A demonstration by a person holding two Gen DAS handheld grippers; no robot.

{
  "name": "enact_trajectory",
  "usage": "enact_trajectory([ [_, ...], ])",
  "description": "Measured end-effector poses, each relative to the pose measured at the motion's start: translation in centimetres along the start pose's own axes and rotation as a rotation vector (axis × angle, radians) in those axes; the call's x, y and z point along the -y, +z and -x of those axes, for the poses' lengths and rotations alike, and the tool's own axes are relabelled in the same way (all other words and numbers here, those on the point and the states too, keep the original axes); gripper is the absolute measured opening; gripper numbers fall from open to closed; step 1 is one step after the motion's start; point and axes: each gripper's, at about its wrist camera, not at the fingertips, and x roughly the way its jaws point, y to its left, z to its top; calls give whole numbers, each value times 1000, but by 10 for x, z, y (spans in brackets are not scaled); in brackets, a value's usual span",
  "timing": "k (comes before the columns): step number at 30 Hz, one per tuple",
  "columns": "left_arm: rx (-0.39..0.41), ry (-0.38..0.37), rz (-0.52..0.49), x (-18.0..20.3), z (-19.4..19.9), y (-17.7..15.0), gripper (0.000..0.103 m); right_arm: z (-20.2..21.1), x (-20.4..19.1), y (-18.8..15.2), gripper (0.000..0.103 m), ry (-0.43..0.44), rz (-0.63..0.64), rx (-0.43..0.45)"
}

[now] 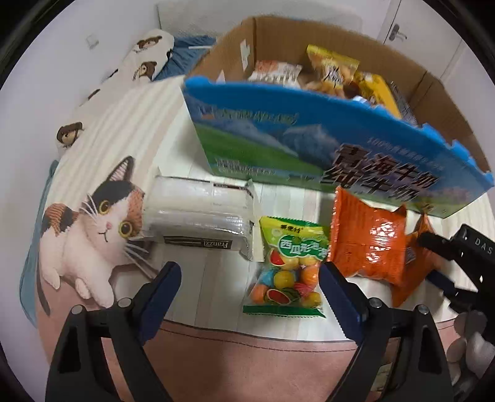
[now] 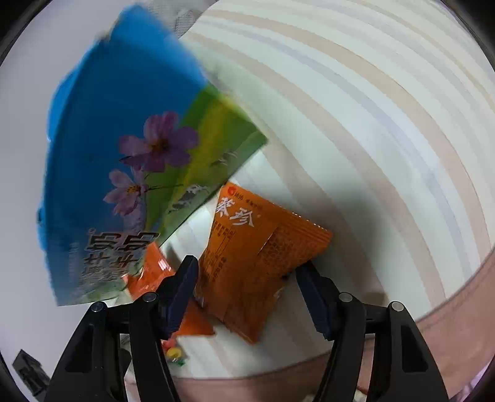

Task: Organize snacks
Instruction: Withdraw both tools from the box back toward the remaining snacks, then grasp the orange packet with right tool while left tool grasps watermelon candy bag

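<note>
Above the orange packet [image 2: 247,272] — right hand-held gripper [image 2: 247,297] steeply downward, jaws perhaps touching.

A bed fills most of the left wrist view, covered by a blanket [image 1: 102,133] with pale cream, beige and grey stripes, a printed calico cat [image 1: 92,228] near its left edge and a dusty pink band [image 1: 247,365] along its near edge. Past the blanket's far left corner lie a white pillow [image 1: 145,58] printed with small brown bears and a patch of blue bedding [image 1: 182,58]. A plain white wall [image 1: 102,27] rises behind the bed, and at the far right stands a white door with a metal handle [image 1: 397,34]. The light is soft, even and indoor. In the right wrist view the same stripes [image 2: 355,102] curve across the frame.
</note>
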Motion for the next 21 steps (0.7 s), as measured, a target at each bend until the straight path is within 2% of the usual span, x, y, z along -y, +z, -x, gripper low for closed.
enact_trajectory([
  [2, -15, -7, -8, 1, -4, 1, 91, -6, -14, 2, 64, -71, 108, -5],
  [6, -66, -53, -12, 3, -12, 0, 91, -12, -27, -2, 58, -116, 326, -71],
  [12, -122, -81, -50, 14, -26, 3, 91, -8, -29, -25, 59, -212, 608, -194],
  [14, -151, -89, -57, 19, -35, 6, 91, -9, -27, -31, 64, -201, 608, -222],
  [15, -163, -93, -62, 22, -40, 7, 91, -8, -23, -32, 73, -184, 585, -222],
  [17, -183, -96, -69, 24, -50, 9, 91, -9, -17, -33, 82, -164, 532, -207],
  [19, -189, -111, -70, 26, -57, 11, 89, -12, -12, -32, 82, -144, 492, -198],
  [21, -169, -108, -77, 25, -58, 13, 75, -16, -10, -30, 82, -157, 476, -188],
])
